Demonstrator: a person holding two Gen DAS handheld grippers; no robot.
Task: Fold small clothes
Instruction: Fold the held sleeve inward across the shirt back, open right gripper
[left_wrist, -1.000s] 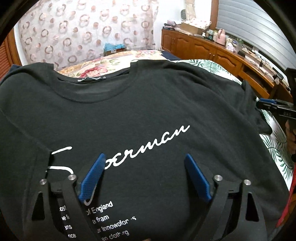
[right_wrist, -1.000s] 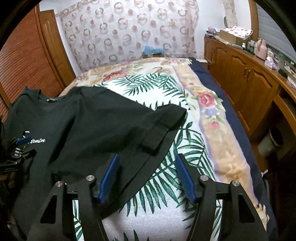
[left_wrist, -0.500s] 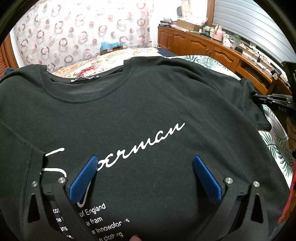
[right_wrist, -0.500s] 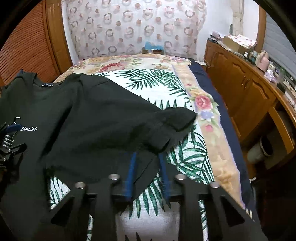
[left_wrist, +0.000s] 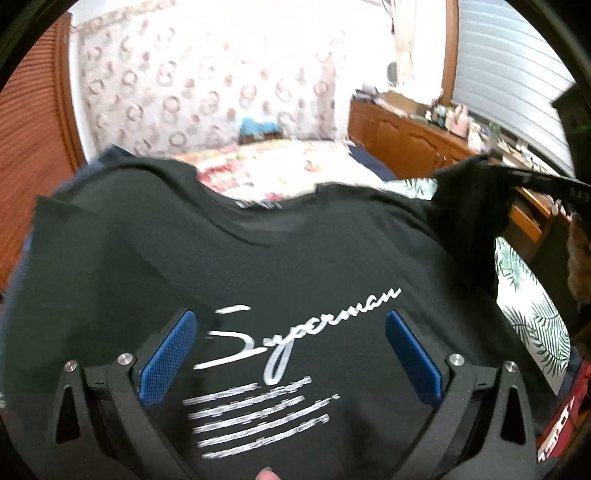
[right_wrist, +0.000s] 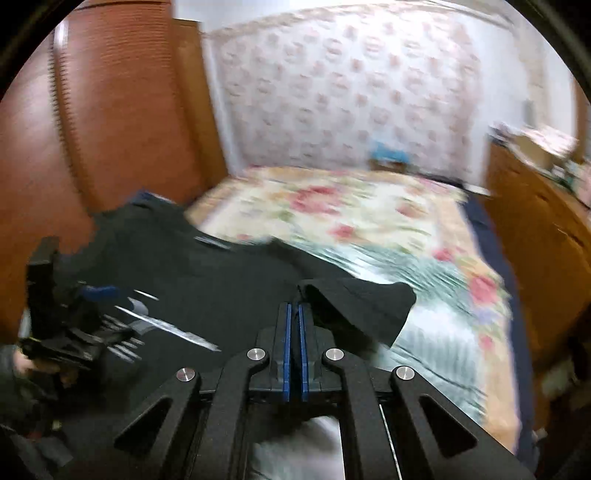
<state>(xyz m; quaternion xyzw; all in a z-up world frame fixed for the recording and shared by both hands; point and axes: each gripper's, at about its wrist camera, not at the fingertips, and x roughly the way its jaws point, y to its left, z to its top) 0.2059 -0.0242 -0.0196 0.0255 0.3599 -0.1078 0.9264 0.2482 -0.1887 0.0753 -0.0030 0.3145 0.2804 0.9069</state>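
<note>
**Right fingers clenched on the T-shirt's sleeve, left fingers spread wide above the print**

A black T-shirt (left_wrist: 295, 266) lay face up on the bed (right_wrist: 369, 206), its white script "Superman" and several lines of small white text showing in the left wrist view. The collar pointed toward the patterned headboard (left_wrist: 207, 85), and the body of the shirt covered the near part of the floral and palm-leaf bedspread.

The left gripper (left_wrist: 291, 354) hung over the chest of the T-shirt with its blue fingers (left_wrist: 166, 358) released and as far apart as they go, one on each side of the printed word. Nothing sat between them but the flat cloth below, and the pads pressed on nothing.

The right gripper (right_wrist: 294, 314) was clamped tight, its blue pads almost meeting, with the edge of the T-shirt's sleeve (right_wrist: 362, 306) pinched at the tips. In the left wrist view that sleeve (left_wrist: 469, 206) stood lifted off the bedspread, pulled up into a dark peak on the side of the T-shirt nearest the wooden cabinets (left_wrist: 406, 136). The right wrist view was blurred.

A fingertip of the person (left_wrist: 266, 474) showed at the bottom edge of the left wrist view, just below the T-shirt's printed lines.
</note>
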